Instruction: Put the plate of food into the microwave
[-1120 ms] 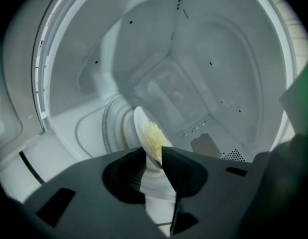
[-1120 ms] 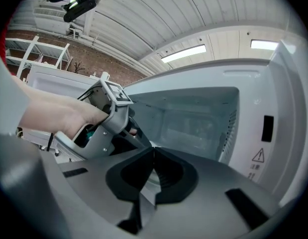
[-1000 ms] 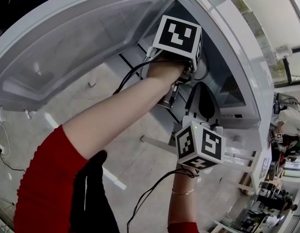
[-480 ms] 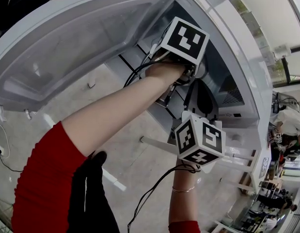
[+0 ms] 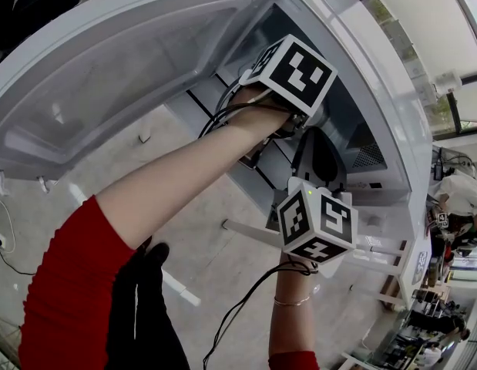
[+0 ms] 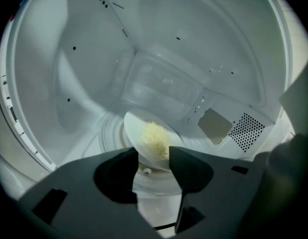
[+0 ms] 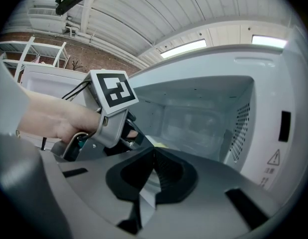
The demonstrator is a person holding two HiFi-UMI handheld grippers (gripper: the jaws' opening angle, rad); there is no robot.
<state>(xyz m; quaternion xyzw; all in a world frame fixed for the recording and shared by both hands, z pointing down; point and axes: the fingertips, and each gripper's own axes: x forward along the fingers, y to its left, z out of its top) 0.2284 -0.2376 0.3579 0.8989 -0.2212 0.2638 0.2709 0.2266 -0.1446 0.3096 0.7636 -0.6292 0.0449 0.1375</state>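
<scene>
A white plate (image 6: 144,128) with a heap of yellow food (image 6: 154,138) lies on the glass turntable (image 6: 110,133) inside the white microwave (image 7: 208,113). My left gripper (image 6: 154,156) reaches into the cavity. Its jaws are opening, with the plate's near rim in the gap and the pads apart from it. In the head view its marker cube (image 5: 297,69) sits at the microwave's mouth. My right gripper (image 7: 154,156) is shut on nothing and hangs just outside the opening, below the left one; its cube (image 5: 318,227) shows in the head view.
The microwave door (image 5: 122,60) stands swung wide open at the left. Cables (image 5: 246,307) trail from both grippers. The vent holes (image 6: 248,131) mark the cavity's right wall. Pale floor (image 5: 184,237) lies below.
The left gripper's cube has shifted right and further into the microwave's mouth, and the forearm followed. The right gripper has stayed almost still.
</scene>
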